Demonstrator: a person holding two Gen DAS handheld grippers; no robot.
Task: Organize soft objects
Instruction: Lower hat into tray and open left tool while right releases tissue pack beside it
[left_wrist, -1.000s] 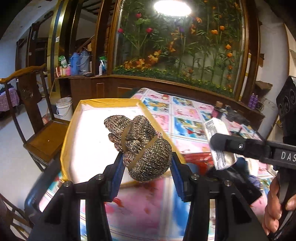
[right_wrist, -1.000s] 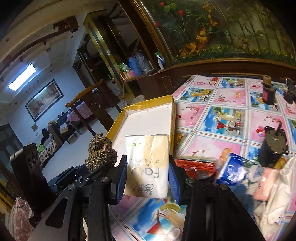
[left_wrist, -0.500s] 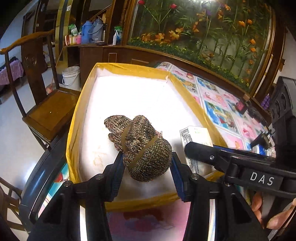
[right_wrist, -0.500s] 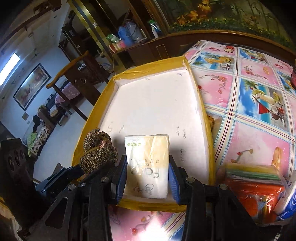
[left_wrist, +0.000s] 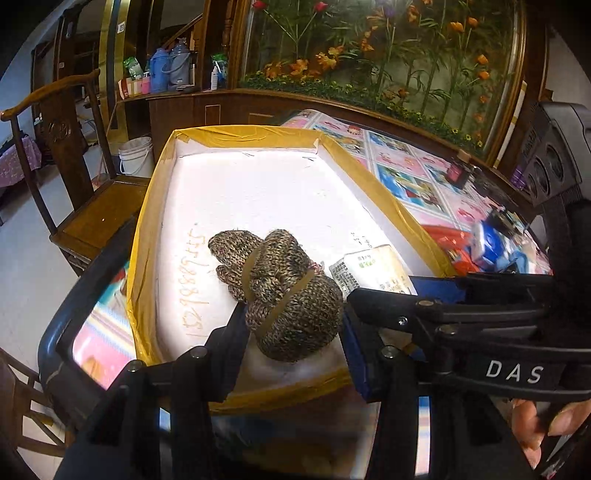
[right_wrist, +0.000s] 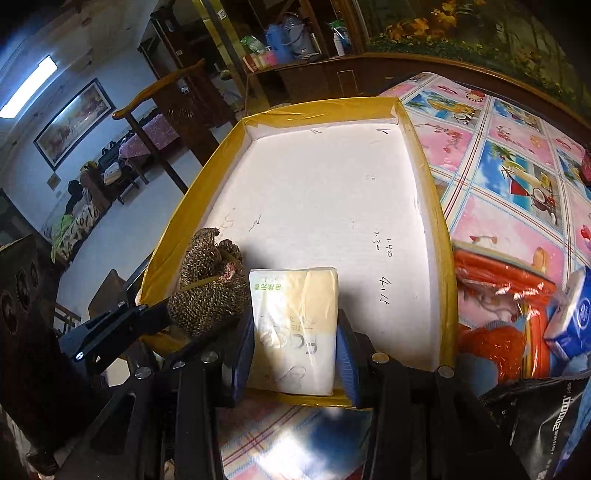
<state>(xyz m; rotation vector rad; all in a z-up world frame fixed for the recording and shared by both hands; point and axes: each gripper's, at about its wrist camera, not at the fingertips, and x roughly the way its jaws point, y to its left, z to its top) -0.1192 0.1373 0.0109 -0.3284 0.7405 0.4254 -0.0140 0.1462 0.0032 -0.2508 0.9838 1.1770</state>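
Left tool (left_wrist: 293, 332) clamps knobbly brown knitted bundle (left_wrist: 284, 291); right tool (right_wrist: 293, 354) clamps glossy rectangular tissue pack (right_wrist: 293, 325). Both over yellow-rimmed white foam tray (right_wrist: 332, 199).

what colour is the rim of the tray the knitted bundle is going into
Yellow tape along the tray's rim, white inside. The right wrist view shows it best.

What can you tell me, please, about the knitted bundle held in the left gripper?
The knitted bundle looks like mottled brown-and-tan wool, rolled into a lumpy ball with finger-like ends poking out toward the far side, bound by a tan elastic band. The left gripper is shut on its near end, over the near end of the yellow-rimmed white tray. Beside it sits the tissue pack in the right gripper.
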